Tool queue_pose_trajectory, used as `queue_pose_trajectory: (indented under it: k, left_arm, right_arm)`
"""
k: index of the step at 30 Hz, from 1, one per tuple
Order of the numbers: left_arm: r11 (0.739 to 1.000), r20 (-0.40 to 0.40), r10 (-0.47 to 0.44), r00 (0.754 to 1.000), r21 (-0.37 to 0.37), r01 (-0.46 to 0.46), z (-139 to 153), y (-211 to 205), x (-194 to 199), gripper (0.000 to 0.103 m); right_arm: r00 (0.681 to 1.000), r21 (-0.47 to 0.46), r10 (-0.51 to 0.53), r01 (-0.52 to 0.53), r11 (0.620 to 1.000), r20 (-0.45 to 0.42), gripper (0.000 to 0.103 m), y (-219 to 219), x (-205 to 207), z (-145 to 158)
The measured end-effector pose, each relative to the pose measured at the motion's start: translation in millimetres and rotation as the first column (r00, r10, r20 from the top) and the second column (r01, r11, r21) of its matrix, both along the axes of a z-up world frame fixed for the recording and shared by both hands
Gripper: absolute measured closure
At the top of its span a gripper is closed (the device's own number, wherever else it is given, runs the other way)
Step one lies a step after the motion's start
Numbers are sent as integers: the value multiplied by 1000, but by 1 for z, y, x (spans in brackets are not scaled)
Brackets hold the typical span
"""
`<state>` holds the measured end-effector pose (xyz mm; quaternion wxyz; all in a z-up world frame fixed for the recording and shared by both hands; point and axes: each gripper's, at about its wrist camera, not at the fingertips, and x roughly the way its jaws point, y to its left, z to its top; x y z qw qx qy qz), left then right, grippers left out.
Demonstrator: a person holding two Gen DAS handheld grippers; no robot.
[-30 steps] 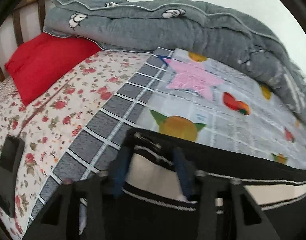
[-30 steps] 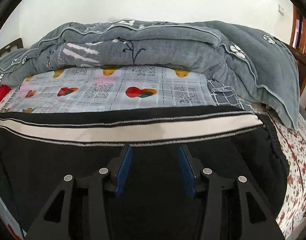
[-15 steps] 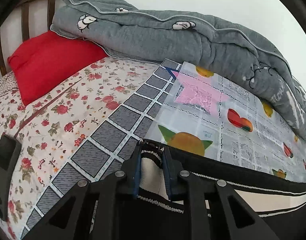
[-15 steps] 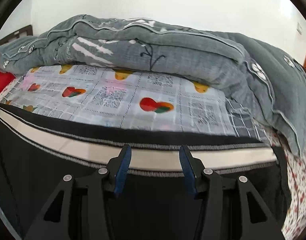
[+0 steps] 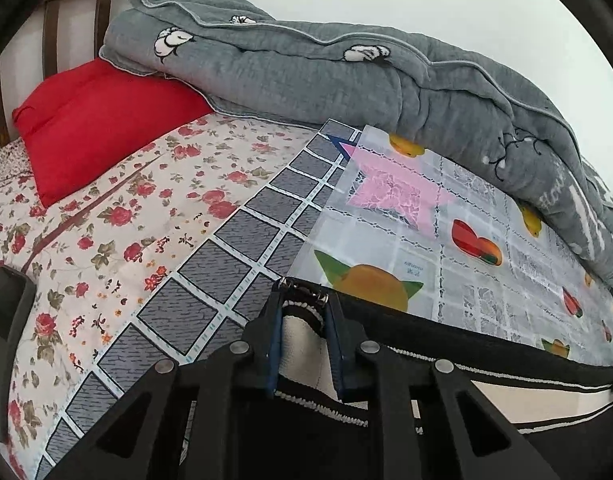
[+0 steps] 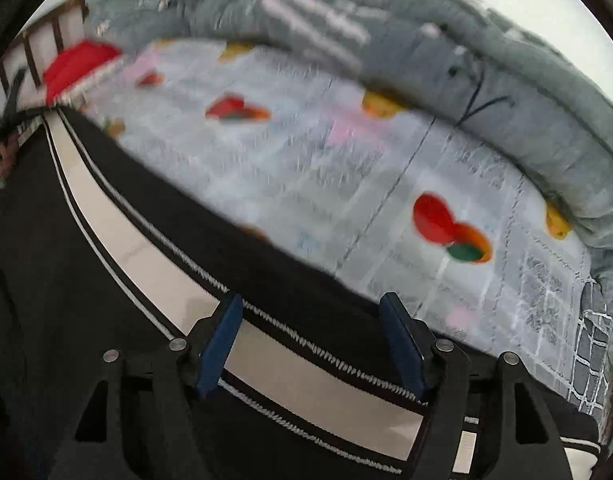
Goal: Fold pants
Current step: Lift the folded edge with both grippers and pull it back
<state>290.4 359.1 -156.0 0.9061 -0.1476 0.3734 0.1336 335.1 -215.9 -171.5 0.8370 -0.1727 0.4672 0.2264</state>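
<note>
Black pants [image 5: 486, 364] with a cream side stripe lie on the bed over a fruit-print sheet [image 5: 446, 240]. My left gripper [image 5: 302, 312] is shut on the pants' left end, with the cream stripe pinched between the blue pads. In the right wrist view the pants [image 6: 86, 280] fill the lower left, their stripe [image 6: 146, 256] running diagonally. My right gripper [image 6: 312, 320] is open, its jaws wide apart over the stripe and black edge; the view is blurred.
A rolled grey quilt [image 5: 346, 88] lies along the far side by the wall and also shows in the right wrist view [image 6: 486, 80]. A red pillow [image 5: 94, 124] rests at the wooden headboard [image 5: 54, 20]. A floral sheet [image 5: 106, 240] and a dark object [image 5: 6, 312] lie left.
My left gripper closed on the pants' end and holds it. My right gripper stayed open and moved forward to the striped edge, swinging fast now.
</note>
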Motion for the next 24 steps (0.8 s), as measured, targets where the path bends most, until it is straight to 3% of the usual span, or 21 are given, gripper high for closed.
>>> queue_pose_trajectory:
  k: [1, 2, 3, 4, 5, 9, 14, 19, 22, 23, 24]
  left_arm:
    - [1000, 0, 0, 1000, -4, 0, 0, 0, 0, 83]
    - [1000, -1, 0, 1000, -3, 0, -1, 0, 0, 83]
    - [1000, -1, 0, 1000, -2, 0, -1, 0, 0, 83]
    - [1000, -2, -1, 1000, -1, 1, -1, -1, 0, 83]
    - [1000, -1, -1, 1000, 2, 1, -1, -1, 0, 83]
    - [1000, 31, -6, 999, -3, 6, 4, -1, -5, 83]
    - [1000, 111, -12, 994, -17, 14, 14, 1, -14, 83]
    - [1000, 5, 3, 1000, 25, -3, 2, -4, 5, 83]
    - [999, 14, 8, 1000, 37, -8, 4, -5, 2, 80]
    - [999, 13, 18, 1000, 38, -19, 4, -4, 1, 77]
    - [999, 9, 28, 1000, 36, -28, 4, -4, -1, 74]
  right_arm:
    - [1000, -8, 9, -9, 1000, 23, 35, 2, -3, -3]
    - [999, -4, 19, -19, 1000, 48, 46, 3, -7, -4]
    - [998, 9, 38, -38, 999, 46, 69, 5, -10, -3]
    - [998, 20, 48, -48, 999, 36, 85, 6, -12, -3]
    - [998, 23, 53, -54, 998, 31, 96, 7, -12, -2]
    - [997, -12, 40, -39, 999, 73, 100, 13, -16, 3]
    - [985, 71, 11, -24, 997, 175, 100, 1, -23, 36]
    - [990, -6, -9, 10, 1000, 142, 100, 16, -4, 5]
    - [988, -17, -54, 57, 998, 143, 98, 19, -1, -5]
    - [986, -21, -75, 79, 997, 148, 91, 18, 0, -2]
    - [983, -21, -96, 101, 995, 154, 77, 17, 0, 0]
